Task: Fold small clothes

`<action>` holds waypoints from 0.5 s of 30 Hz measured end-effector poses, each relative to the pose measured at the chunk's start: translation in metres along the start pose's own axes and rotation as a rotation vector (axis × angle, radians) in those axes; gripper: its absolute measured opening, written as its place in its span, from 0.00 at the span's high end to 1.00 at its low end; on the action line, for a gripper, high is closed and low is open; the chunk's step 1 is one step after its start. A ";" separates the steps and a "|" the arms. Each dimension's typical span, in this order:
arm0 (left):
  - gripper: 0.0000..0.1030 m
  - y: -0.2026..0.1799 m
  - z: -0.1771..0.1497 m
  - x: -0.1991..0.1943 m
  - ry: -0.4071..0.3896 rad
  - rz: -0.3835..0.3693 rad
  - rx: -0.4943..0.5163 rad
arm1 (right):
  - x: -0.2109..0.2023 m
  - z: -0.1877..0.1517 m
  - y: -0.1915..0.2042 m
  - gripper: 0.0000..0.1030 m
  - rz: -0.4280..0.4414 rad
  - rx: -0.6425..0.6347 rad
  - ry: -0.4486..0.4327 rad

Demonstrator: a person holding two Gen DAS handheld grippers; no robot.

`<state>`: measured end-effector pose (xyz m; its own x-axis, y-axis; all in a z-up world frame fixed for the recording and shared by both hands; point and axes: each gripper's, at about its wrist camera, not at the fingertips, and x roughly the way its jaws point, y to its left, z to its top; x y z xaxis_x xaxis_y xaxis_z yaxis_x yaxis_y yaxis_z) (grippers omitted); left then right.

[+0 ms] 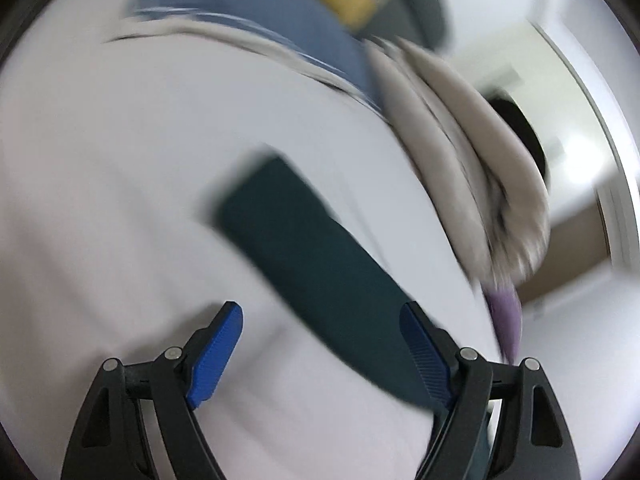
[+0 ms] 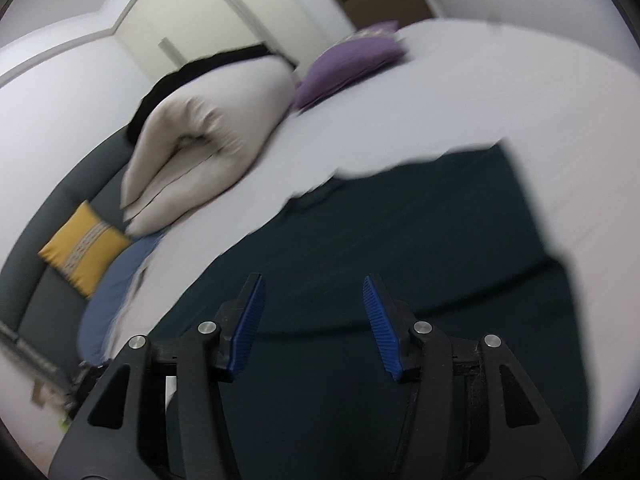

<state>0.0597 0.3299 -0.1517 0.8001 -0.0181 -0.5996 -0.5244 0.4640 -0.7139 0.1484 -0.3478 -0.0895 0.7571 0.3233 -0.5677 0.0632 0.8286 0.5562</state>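
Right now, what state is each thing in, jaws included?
Left gripper: jaws open, holding nothing.
Right gripper: jaws open, holding nothing.
Dark garment: spread flat on the bed.
Beige duvet: folded.
Purple cushion: lying flat.

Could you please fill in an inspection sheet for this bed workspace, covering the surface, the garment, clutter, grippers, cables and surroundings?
Surface: white bed sheet, mostly smooth.
Job's things: dark green garment lying flat on the sheet; both views are blurred, so its type is unclear.
Clutter: folded beige duvet, purple pillow, yellow cushion, blue fabric at the bed's edge.
Grippers: left gripper open, fingers empty, over the garment's edge; right gripper open, empty, above the garment.
Cables: nothing seen.
Surroundings: white wardrobe doors, dark grey headboard.
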 end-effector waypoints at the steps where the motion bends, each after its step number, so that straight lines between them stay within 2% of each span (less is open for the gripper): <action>1: 0.20 0.011 0.008 -0.001 -0.004 -0.004 -0.050 | 0.005 -0.008 0.010 0.52 0.016 -0.008 0.018; 3: 0.20 0.019 0.013 0.008 0.011 -0.022 -0.103 | 0.012 -0.021 0.026 0.52 0.035 -0.025 0.044; 5: 0.20 0.018 0.020 0.017 0.000 -0.024 -0.110 | 0.015 -0.037 0.039 0.52 0.045 -0.035 0.070; 7: 0.25 0.016 0.029 0.029 -0.014 -0.020 -0.121 | 0.013 -0.048 0.047 0.52 0.050 -0.035 0.077; 8: 0.39 0.014 0.034 0.032 -0.017 -0.013 -0.122 | 0.013 -0.051 0.050 0.52 0.054 -0.033 0.076; 9: 0.62 0.008 0.038 0.042 -0.001 -0.010 -0.106 | 0.012 -0.053 0.052 0.52 0.057 -0.031 0.075; 10: 0.75 0.006 0.045 0.052 0.028 -0.005 -0.097 | 0.010 -0.054 0.054 0.52 0.059 -0.030 0.074; 11: 0.94 0.002 0.044 0.059 0.057 0.009 -0.091 | 0.003 -0.062 0.057 0.52 0.060 -0.033 0.073; 13: 0.93 -0.018 0.043 0.055 0.048 0.016 -0.031 | -0.004 -0.064 0.057 0.52 0.058 -0.039 0.064; 15: 0.92 -0.058 0.031 0.040 0.025 -0.009 0.110 | -0.009 -0.062 0.051 0.52 0.055 -0.032 0.058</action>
<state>0.1314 0.3298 -0.1227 0.7963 -0.0436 -0.6033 -0.4813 0.5584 -0.6757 0.1044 -0.2804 -0.0940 0.7196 0.3945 -0.5715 0.0006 0.8227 0.5685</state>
